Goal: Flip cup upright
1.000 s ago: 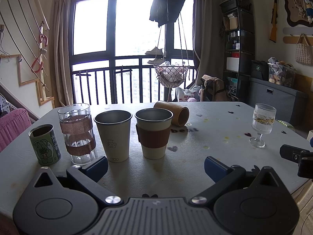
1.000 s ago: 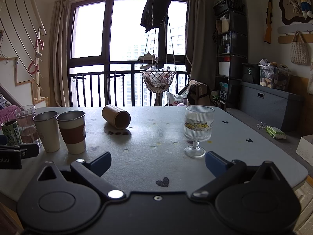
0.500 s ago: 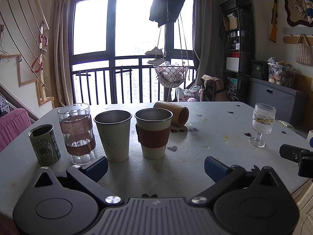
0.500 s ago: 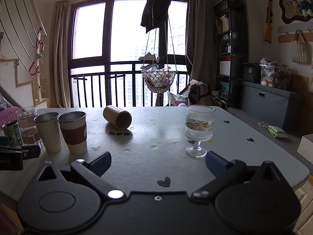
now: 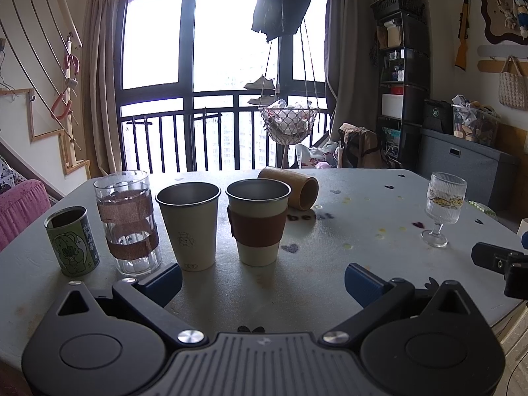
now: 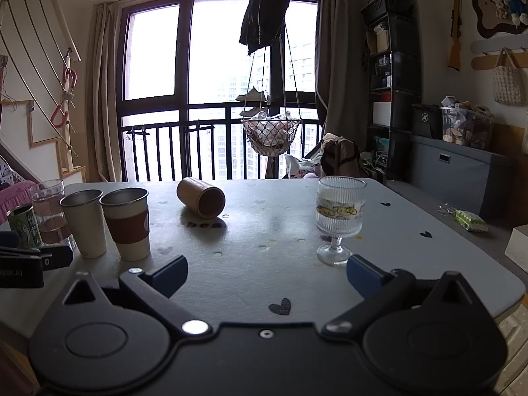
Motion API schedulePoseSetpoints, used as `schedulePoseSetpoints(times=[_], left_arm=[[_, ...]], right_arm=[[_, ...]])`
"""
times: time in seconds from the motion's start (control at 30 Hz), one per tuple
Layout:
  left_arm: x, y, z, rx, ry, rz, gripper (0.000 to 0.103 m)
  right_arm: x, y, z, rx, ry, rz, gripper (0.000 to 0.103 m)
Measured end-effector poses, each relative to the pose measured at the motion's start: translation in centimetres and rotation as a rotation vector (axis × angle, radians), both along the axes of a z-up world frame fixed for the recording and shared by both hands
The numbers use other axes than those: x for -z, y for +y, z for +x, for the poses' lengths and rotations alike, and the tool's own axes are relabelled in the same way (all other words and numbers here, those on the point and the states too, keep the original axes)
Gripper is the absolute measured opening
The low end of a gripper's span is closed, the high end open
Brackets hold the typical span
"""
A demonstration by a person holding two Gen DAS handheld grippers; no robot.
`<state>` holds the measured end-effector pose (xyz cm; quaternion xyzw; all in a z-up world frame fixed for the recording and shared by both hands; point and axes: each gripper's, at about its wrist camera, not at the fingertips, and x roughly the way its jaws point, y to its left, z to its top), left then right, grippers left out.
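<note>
A brown cylindrical cup (image 5: 290, 187) lies on its side on the grey table (image 5: 363, 217), behind the upright cups; in the right wrist view it (image 6: 201, 196) lies mid-table with its open mouth towards me. My left gripper (image 5: 262, 280) is open and empty near the table's front edge, in front of the upright cups. My right gripper (image 6: 267, 275) is open and empty, low over the table, with the cup well ahead and to the left.
Upright in a row stand a green can (image 5: 71, 241), a clear glass with brown tape (image 5: 127, 222), a cream cup (image 5: 189, 224) and a cream cup with brown sleeve (image 5: 257, 221). A ribbed stem glass (image 6: 339, 219) stands right. A green packet (image 6: 470, 220) lies near the right edge.
The right wrist view has shifted slightly, so the right gripper has drifted a little. The left gripper and all cups have not moved.
</note>
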<state>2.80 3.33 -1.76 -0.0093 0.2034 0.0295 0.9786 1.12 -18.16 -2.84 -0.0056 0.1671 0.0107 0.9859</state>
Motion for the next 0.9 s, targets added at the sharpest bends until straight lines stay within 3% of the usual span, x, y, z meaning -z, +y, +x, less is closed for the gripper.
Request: schedulePoseSetpoints(times=[0.4,0.67,0.9], left_arm=[[0.3,0.7,3.1,0.011,0.031,-0.016,0.103],[0.1,2.6,5.8,0.02,0.048,-0.042,0.103],[0.4,5.1,7.4,0.032,0.046,-0.073,0.103]], right_arm=[[-1.5,0.0,3.5,-0.037,-0.002,-0.007,0.103],[-3.7,2.1,10.8,-0.149,0.029,-0.053,0.103],[-5.1,4.5,19.7,-0.263,0.105,-0.074,0.103]])
